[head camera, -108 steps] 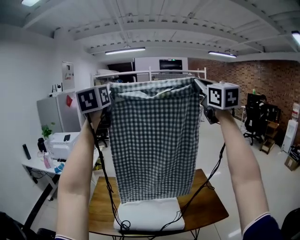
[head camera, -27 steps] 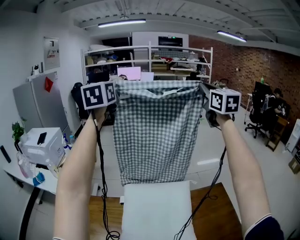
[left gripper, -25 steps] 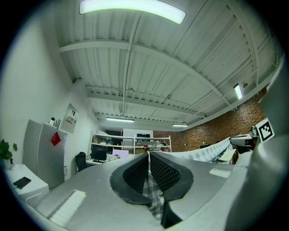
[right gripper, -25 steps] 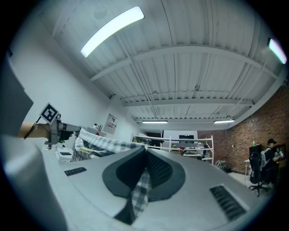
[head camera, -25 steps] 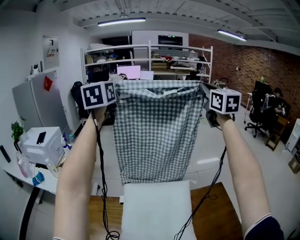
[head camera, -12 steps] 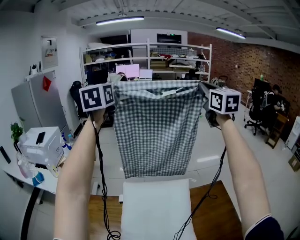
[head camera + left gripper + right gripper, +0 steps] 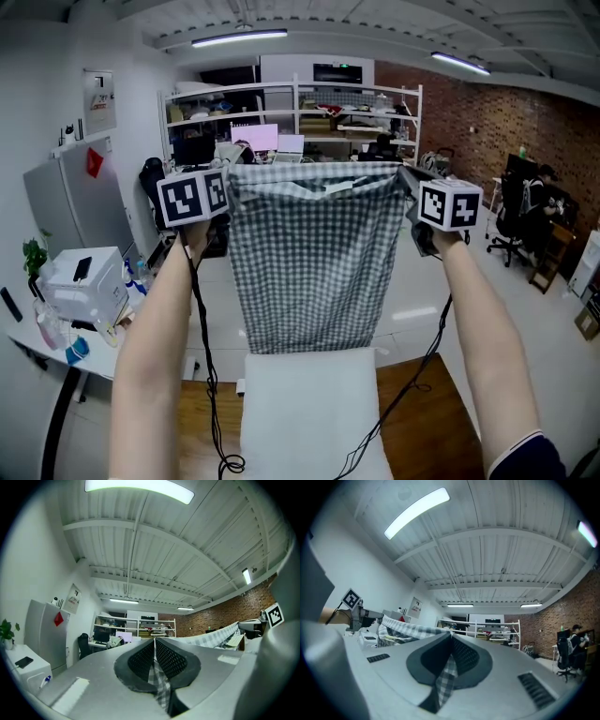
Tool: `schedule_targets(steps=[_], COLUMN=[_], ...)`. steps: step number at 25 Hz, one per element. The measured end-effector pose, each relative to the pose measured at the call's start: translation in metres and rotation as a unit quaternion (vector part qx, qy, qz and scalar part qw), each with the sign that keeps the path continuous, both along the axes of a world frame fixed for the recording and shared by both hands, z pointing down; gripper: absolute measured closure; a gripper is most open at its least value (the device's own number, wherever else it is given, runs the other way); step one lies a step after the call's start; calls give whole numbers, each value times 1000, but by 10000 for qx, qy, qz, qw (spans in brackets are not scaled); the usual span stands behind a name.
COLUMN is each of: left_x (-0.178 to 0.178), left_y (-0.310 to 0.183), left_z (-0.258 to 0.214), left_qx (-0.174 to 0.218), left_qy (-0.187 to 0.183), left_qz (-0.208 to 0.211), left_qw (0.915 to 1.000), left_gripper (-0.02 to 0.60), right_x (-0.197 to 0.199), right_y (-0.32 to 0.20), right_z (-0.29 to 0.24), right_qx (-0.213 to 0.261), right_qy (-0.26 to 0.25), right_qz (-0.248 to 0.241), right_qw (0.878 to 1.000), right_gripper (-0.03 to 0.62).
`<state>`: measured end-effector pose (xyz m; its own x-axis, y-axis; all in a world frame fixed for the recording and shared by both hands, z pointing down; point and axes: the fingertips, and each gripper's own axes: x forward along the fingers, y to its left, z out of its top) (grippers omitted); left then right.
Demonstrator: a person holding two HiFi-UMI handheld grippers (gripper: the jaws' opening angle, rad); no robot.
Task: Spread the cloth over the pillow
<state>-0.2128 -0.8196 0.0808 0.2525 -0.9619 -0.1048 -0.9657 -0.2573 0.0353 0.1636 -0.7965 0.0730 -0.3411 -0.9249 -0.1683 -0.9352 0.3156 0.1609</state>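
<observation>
1. The white pillow (image 7: 314, 417) lies nearest the camera on the brown wooden worktop (image 7: 436, 403).
2. A green-and-white checked cloth (image 7: 314, 253) hangs above the pillow's far edge, stretched flat like a curtain. Its lower hem meets that edge in the head view; whether the 2 touch cannot be told.
3. Above and left of the pillow, the left tool (image 7: 154, 640) has its jaws closed tight on the cloth's top left corner, with checked fabric pinched between the pads.
4. Above and right of the pillow, the right tool (image 7: 451, 635) is clamped the same way on the top right corner.
5. Far beyond the pillow, a white shelving rack (image 7: 298, 98) carries monitors and clutter. A wall notice (image 7: 98, 98) hangs to its left, its print too small to read.
</observation>
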Motion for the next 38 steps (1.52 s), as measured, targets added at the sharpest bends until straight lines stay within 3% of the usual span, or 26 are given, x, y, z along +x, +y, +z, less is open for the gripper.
schedule_targets(steps=[20,29,38], left_x=[5,2,-1], left_y=[90,153,205], left_z=[5,17,41], left_qx=[17,-175,-511], left_qy=[172,262,190], left_qz=[7,-39,76], left_qw=[9999,9995,9985], left_gripper=[561,561,561], right_x=[6,4,0], right_y=[88,146,194], right_z=[9,23,42], right_qx=[35,-26,-255], right_qy=[-65,-105,-147], right_qz=[-173,-414,-327], right_qw=[9998,9991,9990], right_gripper=[585,585,585])
